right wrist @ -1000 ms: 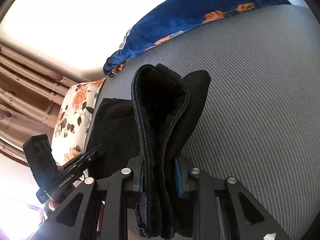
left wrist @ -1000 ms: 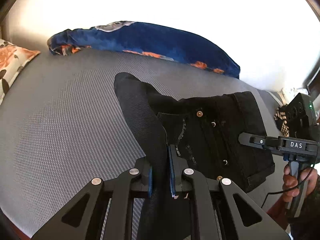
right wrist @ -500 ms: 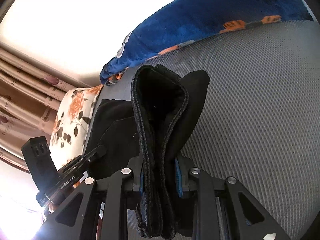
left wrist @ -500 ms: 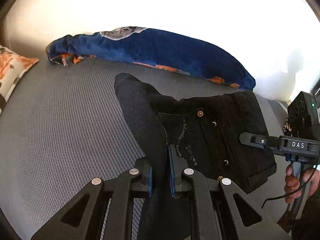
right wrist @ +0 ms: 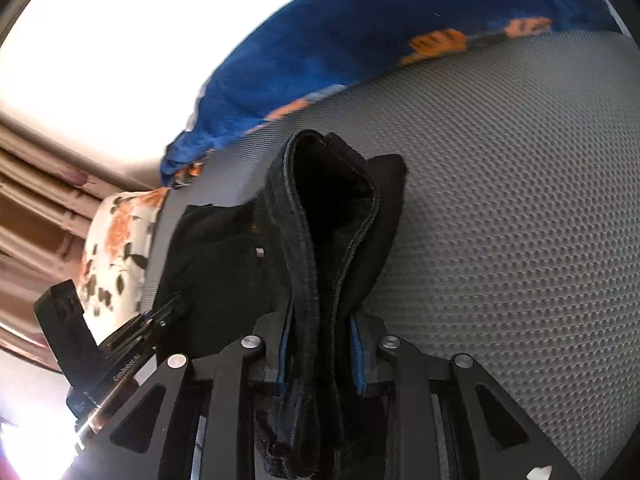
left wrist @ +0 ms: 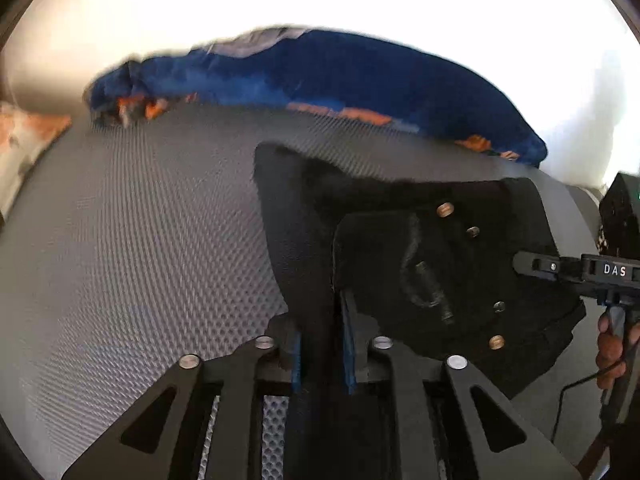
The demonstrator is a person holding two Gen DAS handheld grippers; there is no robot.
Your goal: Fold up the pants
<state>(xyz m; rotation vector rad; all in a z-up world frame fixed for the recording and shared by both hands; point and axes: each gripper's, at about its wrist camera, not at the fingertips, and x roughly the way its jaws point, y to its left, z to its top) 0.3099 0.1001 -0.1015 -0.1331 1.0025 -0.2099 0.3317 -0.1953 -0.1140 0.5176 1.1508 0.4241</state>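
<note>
Two grippers (left wrist: pixel 320 344) (right wrist: pixel 320 352), bunched black pants (left wrist: pixel 440 264), brass rivets

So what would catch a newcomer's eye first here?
The black pants fill the middle, a fold of them between each gripper's pads: left gripper, right gripper, both with jaws opening. Behind, a blue blanket with orange patches lies along the far edge of the grey mattress.
</note>
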